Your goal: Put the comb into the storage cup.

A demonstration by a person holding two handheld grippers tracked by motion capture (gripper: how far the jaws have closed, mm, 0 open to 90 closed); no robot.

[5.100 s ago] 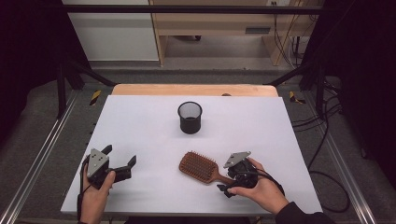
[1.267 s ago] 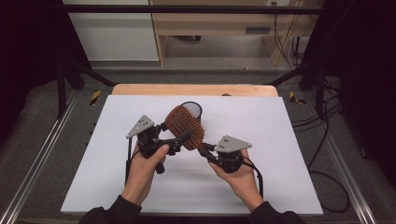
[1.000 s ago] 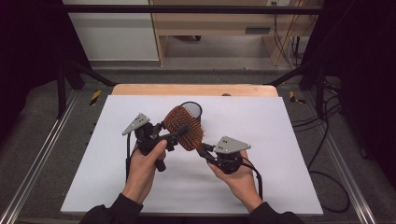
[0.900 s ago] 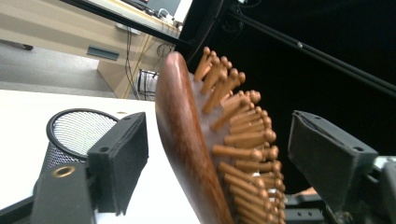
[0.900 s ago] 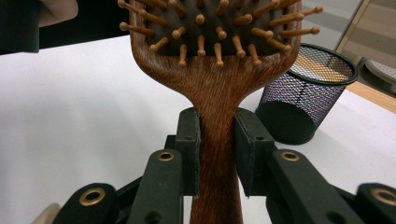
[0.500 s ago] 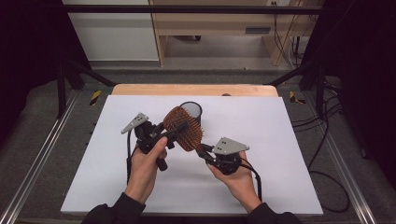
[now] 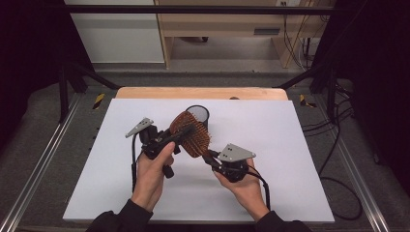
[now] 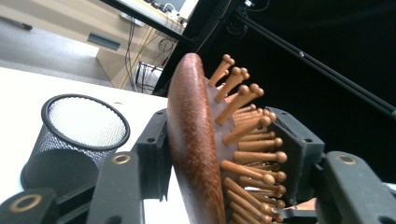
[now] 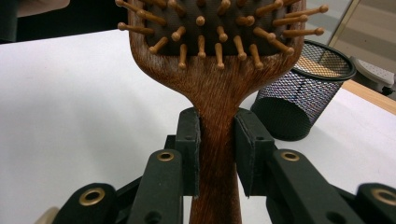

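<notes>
- Hairbrush (image 7: 191, 134) hangs above the counter (image 7: 290, 145), held at both ends: the right tool (image 9: 217, 154) grips its handle neck, the left tool (image 8: 224, 154) clamps its paddle head from back to bristles.
- Its long axis slants from the right hand (image 7: 244, 186) up and away toward the mesh cup (image 7: 197, 116), which stands just beyond the head; the left tool is nearer the cup.
- Counter is plain white; beyond it sit a wooden edge and cabinets.

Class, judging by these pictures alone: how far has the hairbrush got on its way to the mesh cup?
Done: the hairbrush is off the table, beside the mesh cup. In hand: the left tongs clamp its head, the right tongs its handle. Left, probably: lowering it into the cup and releasing.
</notes>
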